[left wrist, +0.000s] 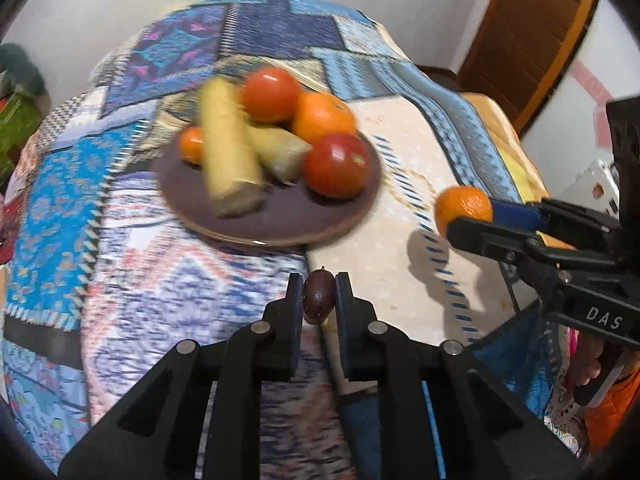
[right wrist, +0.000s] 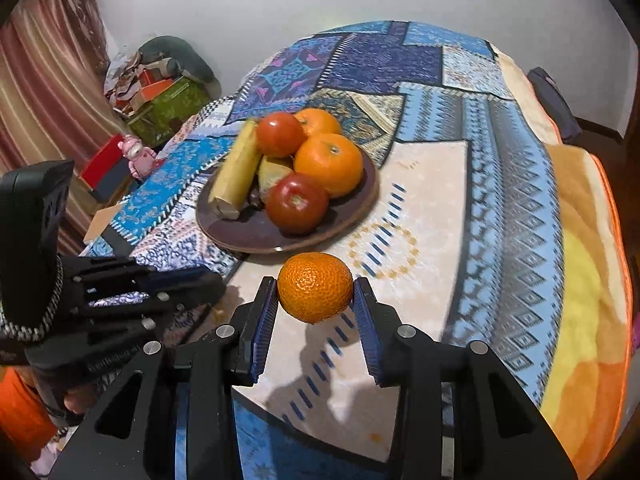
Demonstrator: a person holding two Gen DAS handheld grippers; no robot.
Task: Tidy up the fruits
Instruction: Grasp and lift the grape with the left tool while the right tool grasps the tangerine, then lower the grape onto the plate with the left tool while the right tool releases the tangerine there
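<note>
Here a small dark fruit [left wrist: 318,295] is pinched in the left gripper [left wrist: 318,296], and a mandarin [right wrist: 315,287] is clamped in the right gripper [right wrist: 316,300], both above the patterned cloth [right wrist: 432,216]. Carrying is judged under way; next, 2 placements on the crowded plate [right wrist: 256,236] are called for.

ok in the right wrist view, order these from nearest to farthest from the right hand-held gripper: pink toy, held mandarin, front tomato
1. Held mandarin, between the right hand-held gripper pads.
2. Front tomato, on the plate's near side.
3. Pink toy, far left, off the table.
</note>
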